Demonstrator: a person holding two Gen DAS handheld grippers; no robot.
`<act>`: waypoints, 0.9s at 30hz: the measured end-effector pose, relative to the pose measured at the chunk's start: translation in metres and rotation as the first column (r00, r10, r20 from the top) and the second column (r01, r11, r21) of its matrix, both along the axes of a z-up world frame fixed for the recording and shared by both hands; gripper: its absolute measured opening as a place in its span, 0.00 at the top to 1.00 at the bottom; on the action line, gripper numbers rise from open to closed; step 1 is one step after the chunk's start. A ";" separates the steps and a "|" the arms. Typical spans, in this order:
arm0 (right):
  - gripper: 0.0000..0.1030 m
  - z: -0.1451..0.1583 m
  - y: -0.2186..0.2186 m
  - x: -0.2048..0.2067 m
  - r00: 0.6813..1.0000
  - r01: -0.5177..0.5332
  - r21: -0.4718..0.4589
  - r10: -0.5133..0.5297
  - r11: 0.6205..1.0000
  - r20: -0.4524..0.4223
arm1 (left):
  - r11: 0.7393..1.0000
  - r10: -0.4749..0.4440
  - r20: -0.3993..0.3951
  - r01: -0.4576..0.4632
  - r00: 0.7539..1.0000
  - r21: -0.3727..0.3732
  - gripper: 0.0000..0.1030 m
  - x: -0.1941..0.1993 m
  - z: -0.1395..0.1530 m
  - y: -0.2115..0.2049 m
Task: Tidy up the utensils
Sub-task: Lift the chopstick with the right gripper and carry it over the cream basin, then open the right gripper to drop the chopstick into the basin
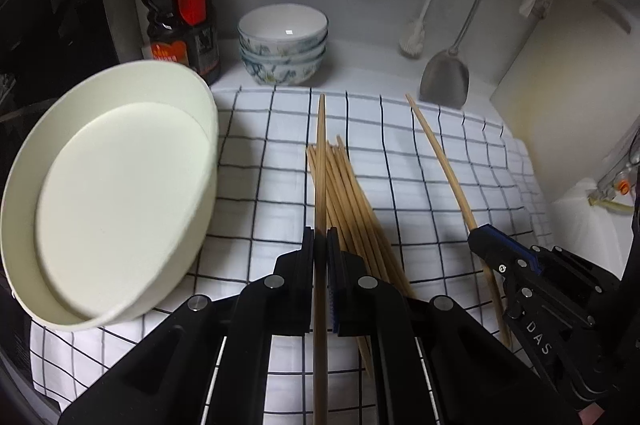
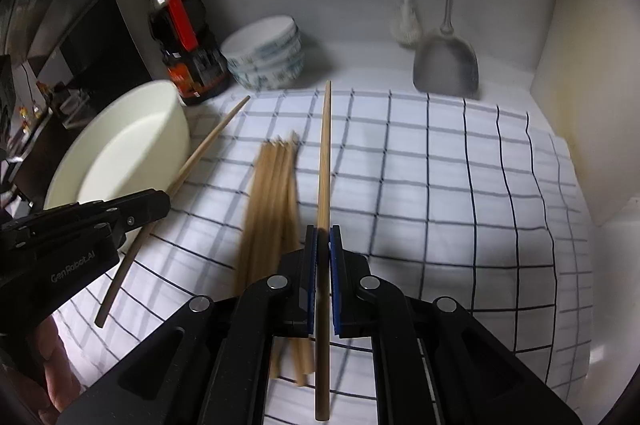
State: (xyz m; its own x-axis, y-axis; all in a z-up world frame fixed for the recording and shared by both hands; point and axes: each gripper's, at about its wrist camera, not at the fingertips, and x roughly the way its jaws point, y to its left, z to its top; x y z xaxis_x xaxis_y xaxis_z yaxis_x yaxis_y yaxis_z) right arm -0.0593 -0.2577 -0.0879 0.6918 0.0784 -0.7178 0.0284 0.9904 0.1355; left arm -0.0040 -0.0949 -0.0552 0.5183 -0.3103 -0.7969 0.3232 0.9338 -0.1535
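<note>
The black left gripper [image 1: 321, 241] is clamped on one pale wooden chopstick [image 1: 320, 153], and the black right gripper [image 2: 323, 237] pinches another chopstick [image 2: 325, 161] the same way. Between them a loose bundle of wooden chopsticks [image 1: 344, 193] lies on the white cloth with a dark grid [image 1: 400, 165]. A round cream tray [image 1: 112, 193] sits at the cloth's left edge. Farther back stand stacked patterned bowls [image 1: 282, 45], a dark sauce bottle [image 1: 180, 9] and a metal spatula [image 1: 445, 77]
</note>
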 end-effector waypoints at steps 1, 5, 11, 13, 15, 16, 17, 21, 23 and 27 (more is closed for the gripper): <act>0.94 0.007 0.004 -0.001 1.000 -0.003 0.009 0.003 1.000 0.010 | 1.000 0.003 0.008 -0.003 1.000 -0.006 0.93 0.001 0.006 0.004; 0.94 0.028 0.031 0.002 0.998 -0.042 0.020 0.041 0.999 0.043 | 0.999 0.041 0.043 -0.040 0.998 -0.016 0.93 0.010 0.029 0.035; 0.94 0.053 0.091 0.027 0.986 -0.148 0.035 0.145 0.988 0.079 | 0.988 0.152 0.079 -0.153 0.985 0.008 0.93 0.032 0.046 0.104; 0.94 0.058 0.113 0.040 0.980 -0.185 0.041 0.181 0.982 0.082 | 0.983 0.182 0.082 -0.184 0.980 0.015 0.93 0.039 0.047 0.126; 0.94 0.058 0.137 0.054 0.972 -0.223 0.041 0.219 0.974 0.079 | 0.977 0.210 0.086 -0.213 0.974 0.027 0.93 0.048 0.046 0.146; 0.94 0.058 0.149 0.061 0.968 -0.242 0.039 0.238 0.970 0.077 | 0.973 0.224 0.085 -0.227 0.971 0.032 0.93 0.053 0.044 0.157; 0.94 0.057 0.161 0.069 0.964 -0.257 0.034 0.254 0.966 0.073 | 0.970 0.235 0.079 -0.239 0.969 0.036 0.93 0.059 0.042 0.167; 0.94 0.047 0.203 0.099 0.954 -0.300 0.034 0.299 0.953 0.037 | 0.968 0.243 0.043 -0.245 0.969 0.060 0.93 0.078 0.024 0.190; 0.94 0.040 0.215 0.111 0.952 -0.305 0.029 0.305 0.952 0.014 | 0.969 0.237 0.012 -0.237 0.972 0.065 0.93 0.086 0.012 0.198; 0.94 0.024 0.231 0.128 0.952 -0.302 0.045 0.304 0.952 -0.043 | 0.972 0.224 -0.025 -0.222 0.974 0.073 0.93 0.099 -0.004 0.207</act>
